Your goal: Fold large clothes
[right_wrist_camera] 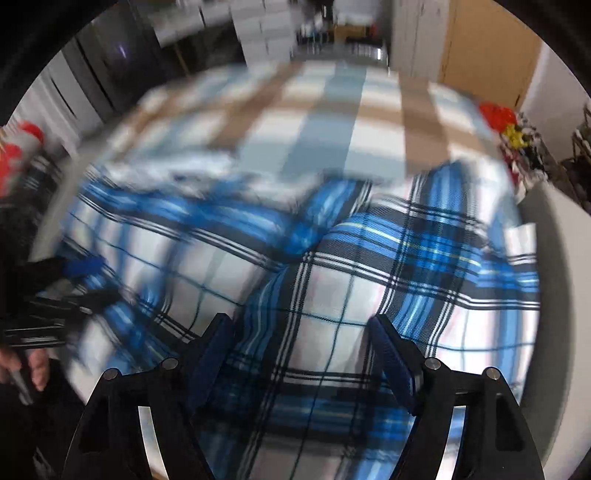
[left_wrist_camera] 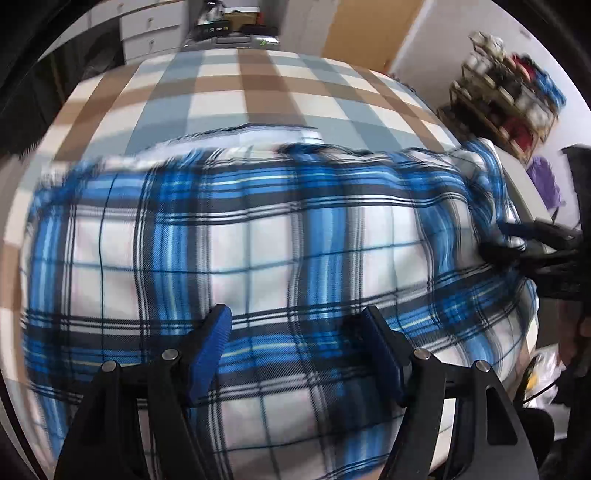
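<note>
A large blue, white and black plaid garment [left_wrist_camera: 258,251] lies spread over the near part of a checked tablecloth [left_wrist_camera: 236,92]. My left gripper [left_wrist_camera: 297,321] is open just above the garment's near part, nothing between its blue pads. My right gripper [right_wrist_camera: 301,328] is open over the garment [right_wrist_camera: 351,288], above a raised fold. Each gripper shows in the other's view: the right one [left_wrist_camera: 517,240] at the garment's right edge, the left one [right_wrist_camera: 85,284] at its left edge. Both views are blurred.
The tablecloth [right_wrist_camera: 332,122] has brown, blue-grey and white checks. A wooden rack of cluttered items [left_wrist_camera: 506,99] stands at the right. White drawers [left_wrist_camera: 147,33] and a cardboard panel [left_wrist_camera: 365,29] stand behind. Red and yellow items [right_wrist_camera: 509,125] lie at the table's right edge.
</note>
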{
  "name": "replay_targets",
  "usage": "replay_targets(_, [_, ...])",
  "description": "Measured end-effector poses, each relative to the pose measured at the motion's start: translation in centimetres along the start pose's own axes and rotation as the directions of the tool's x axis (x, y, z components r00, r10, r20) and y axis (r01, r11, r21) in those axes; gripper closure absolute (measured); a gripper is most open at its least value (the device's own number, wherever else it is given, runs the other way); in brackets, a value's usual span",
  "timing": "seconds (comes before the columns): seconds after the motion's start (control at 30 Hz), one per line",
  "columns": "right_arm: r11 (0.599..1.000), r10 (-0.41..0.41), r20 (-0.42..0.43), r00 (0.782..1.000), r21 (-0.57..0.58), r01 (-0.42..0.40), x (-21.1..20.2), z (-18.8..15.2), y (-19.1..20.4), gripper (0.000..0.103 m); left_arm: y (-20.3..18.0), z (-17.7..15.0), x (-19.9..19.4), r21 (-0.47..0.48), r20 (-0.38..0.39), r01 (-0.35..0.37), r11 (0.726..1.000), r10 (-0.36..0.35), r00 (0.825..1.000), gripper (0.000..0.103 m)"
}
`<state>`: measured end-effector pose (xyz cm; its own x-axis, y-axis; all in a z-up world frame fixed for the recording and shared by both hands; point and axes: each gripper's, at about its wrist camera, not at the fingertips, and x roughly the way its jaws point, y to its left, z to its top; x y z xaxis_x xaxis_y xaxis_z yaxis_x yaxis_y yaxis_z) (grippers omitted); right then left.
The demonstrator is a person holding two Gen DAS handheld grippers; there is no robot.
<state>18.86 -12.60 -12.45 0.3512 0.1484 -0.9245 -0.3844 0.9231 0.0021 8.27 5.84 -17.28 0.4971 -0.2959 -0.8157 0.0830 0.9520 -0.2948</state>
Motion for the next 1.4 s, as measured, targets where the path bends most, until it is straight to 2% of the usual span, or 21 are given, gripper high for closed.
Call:
replay_targets(0.03, [0.999,-0.035,-0.045,0.998,-0.009,0.034,1.7,0.3,0.3,0.023,0.4,-0.1,-0.1,-0.005,0.016,0.018,1.0,-0.018,1.0,0.035])
replay_targets(0.1, [0.993,-0.097,-0.018,0.995,-0.065,0.095,2.2,0.4,0.9,0.021,0.4,-0.2,-0.2,0.008,0.016,0.008,1.0,-0.008,1.0,0.035])
replay_targets(0.23, [0.996,-0.092,-0.068,0.993,-0.004,0.092,2.0,2.0,0.7,0.023,0.3,-0.3,-0.4,0.01,0.012,-0.025,1.0,0.025,1.0,0.035])
replay_targets(0.27, [0.997,-0.069,-0.045,0.997,0.024,0.071,1.1,2.3,0.5,0.025,0.3,-0.3,-0.7,-0.007,0.008,-0.033,0.999,0.033,0.999,0.035])
replay_targets(0.33, [0.999,0.014,0.027,1.0,0.049,-0.015,-1.0,2.0,0.7,0.023,0.6,-0.1,-2.1,-0.048,0.042,0.029,0.998,-0.027,0.999,0.035])
replay_targets(0.4, [0.99,0.138,0.081,0.987,0.011,-0.14,-2.7,0.3,2.4,0.023,0.8,0.1,-2.4,-0.065,0.052,0.079,0.995,-0.076,0.996,0.035])
replay_targets(0.47, [0.98,0.194,0.05,0.98,-0.064,-0.19,-2.9,-1.1,4.8,0.023,0.6,0.2,-1.9,-0.057,0.035,0.068,0.996,-0.066,0.997,0.035])
replay_targets(0.5, [0.979,0.176,0.038,0.984,-0.106,-0.171,-2.5,-1.9,5.9,0.023,0.7,0.1,-1.5,-0.057,0.019,0.054,0.997,-0.053,0.998,0.035])
replay_targets(0.57, [0.98,0.025,0.005,1.0,-0.197,-0.023,-0.5,-3.5,7.8,0.024,0.9,0.2,-0.3,-0.055,-0.025,0.042,0.998,-0.043,0.999,0.035])
replay_targets(0.6, [0.976,-0.018,-0.009,1.0,-0.218,0.015,0.8,-4.4,8.2,0.024,0.9,0.1,0.1,-0.043,-0.035,0.039,0.998,-0.041,0.999,0.035])
replay_targets(0.67, [0.97,-0.038,0.072,0.997,-0.236,0.054,0.9,-5.6,8.5,0.018,0.3,0.1,0.1,0.002,-0.032,0.015,1.0,-0.015,0.999,0.035])
replay_targets(0.8, [0.988,0.016,0.09,0.996,-0.152,-0.003,-0.3,-5.3,7.3,0.019,0.0,0.0,-0.3,-0.006,-0.018,-0.006,1.0,0.006,1.0,0.035])
replay_targets(0.87, [0.992,0.069,0.135,0.988,-0.113,-0.054,-2.1,-5.7,6.1,0.03,0.0,-0.1,-1.3,-0.017,0.003,0.043,0.999,-0.043,0.999,0.035])
replay_targets(0.93, [0.99,0.136,0.216,0.967,-0.063,-0.125,-5.1,-6.5,3.9,0.029,-0.5,-0.3,-2.8,0.01,0.038,0.156,0.988,-0.156,0.987,0.035])
replay_targets(1.0, [0.995,0.103,0.272,0.957,-0.03,-0.098,-6.8,-8.1,3.1,0.027,-1.8,-0.8,-3.7,0.081,0.059,0.209,0.975,-0.214,0.975,0.035])
replay_targets(1.07, [0.999,0.042,0.281,0.959,0.002,-0.045,-7.3,-9.2,1.7,0.027,-3.0,-1.0,-3.1,0.145,0.043,0.18,0.973,-0.188,0.981,0.035])
replay_targets(1.1, [1.0,0.011,0.261,0.965,0.014,-0.015,-6.4,-9.3,1.5,0.027,-3.6,-1.2,-2.1,0.17,0.006,0.148,0.974,-0.151,0.988,0.035])
replay_targets(1.17, [0.997,-0.067,0.195,0.978,0.051,0.058,-4.5,-9.2,0.4,0.028,-4.1,-1.4,0.1,0.2,-0.048,0.074,0.977,-0.065,0.997,0.035])
replay_targets(1.23, [0.993,-0.096,0.128,0.987,0.075,0.087,-2.5,-9.9,-0.3,0.028,-4.5,-1.5,0.5,0.224,-0.045,0.037,0.974,-0.028,0.999,0.035])
replay_targets(1.37, [0.98,-0.194,0.187,0.963,0.08,0.182,-2.5,-10.8,1.2,0.027,-5.1,-2.0,0.7,0.269,-0.021,-0.024,0.963,0.03,0.999,0.035])
replay_targets(1.4, [0.979,-0.195,0.178,0.964,0.09,0.182,-2.5,-10.6,1.3,0.027,-5.3,-2.1,0.6,0.279,-0.018,-0.033,0.96,0.04,0.999,0.035])
